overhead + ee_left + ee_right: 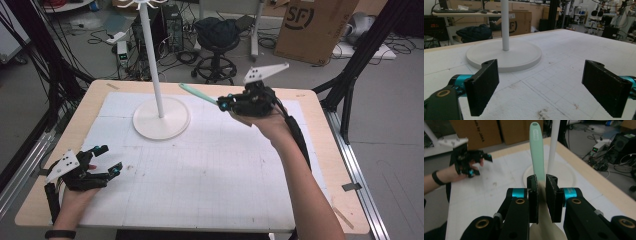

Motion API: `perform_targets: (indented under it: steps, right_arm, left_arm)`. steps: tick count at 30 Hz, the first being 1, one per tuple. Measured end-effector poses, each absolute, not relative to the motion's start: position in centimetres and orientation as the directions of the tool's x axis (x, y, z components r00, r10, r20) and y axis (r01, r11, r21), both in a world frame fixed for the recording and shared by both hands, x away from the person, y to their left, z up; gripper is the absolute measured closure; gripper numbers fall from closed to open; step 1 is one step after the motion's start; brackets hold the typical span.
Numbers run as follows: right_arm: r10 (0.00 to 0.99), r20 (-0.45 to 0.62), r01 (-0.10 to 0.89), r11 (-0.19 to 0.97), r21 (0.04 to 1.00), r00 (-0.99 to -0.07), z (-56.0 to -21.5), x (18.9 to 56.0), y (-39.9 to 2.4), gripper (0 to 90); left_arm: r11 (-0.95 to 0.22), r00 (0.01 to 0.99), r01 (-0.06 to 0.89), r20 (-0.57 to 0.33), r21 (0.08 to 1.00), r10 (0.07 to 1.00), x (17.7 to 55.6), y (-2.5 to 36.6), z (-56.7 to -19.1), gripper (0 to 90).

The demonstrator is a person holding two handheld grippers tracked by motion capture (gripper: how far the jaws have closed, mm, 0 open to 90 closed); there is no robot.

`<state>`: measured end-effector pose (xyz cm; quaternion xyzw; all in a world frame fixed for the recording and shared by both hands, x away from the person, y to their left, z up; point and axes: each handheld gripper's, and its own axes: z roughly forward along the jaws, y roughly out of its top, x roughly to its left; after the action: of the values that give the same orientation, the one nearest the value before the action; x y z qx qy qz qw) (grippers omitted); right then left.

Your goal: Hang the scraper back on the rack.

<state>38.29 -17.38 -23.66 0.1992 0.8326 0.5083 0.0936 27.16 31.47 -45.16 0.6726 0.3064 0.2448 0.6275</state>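
Right gripper [541,195]: jaws clamped on green-handled tool [536,152], likely a spatula, handle aimed at stand [161,117] | left gripper [102,160]: jaws apart, idle on desk [210,190] near stand.

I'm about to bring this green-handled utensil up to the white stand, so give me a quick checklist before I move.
1. Grip: right gripper shut on the green-handled utensil: ok.
2. Handle end points toward the stand pole, with the hole at its tip visible: ok.
3. Stand base flat on the table: ok.
4. Left gripper open, fingers wide apart, resting away from the stand: ok.
5. Hooks at the stand's top: cut off by the frame edge, cannot tell.
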Motion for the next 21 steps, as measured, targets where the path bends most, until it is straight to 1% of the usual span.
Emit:
perform_targets:
  steps: [5, 10, 21]
  right_arm:
    - [0.449, 0.038, 0.223, 0.368, 0.903, -0.893, -19.6, 39.4, -16.2, 81.7]
    - [0.472, 0.03, 0.215, 0.344, 0.914, -0.881, -16.5, 40.2, -15.1, 81.7]
    - [0.494, 0.001, 0.186, 0.325, 0.928, -0.87, -12.1, 41.3, -13.1, 81.6]
  left_arm:
    - [-0.028, 0.693, 0.104, -0.052, 0.994, 0.719, 27.1, 31.5, -45.1, 14.7]
    - [-0.03, 0.693, 0.104, -0.051, 0.994, 0.719, 27.1, 31.4, -45.2, 14.8]
    - [-0.034, 0.695, 0.099, -0.045, 0.994, 0.718, 27.1, 31.4, -45.2, 14.8]
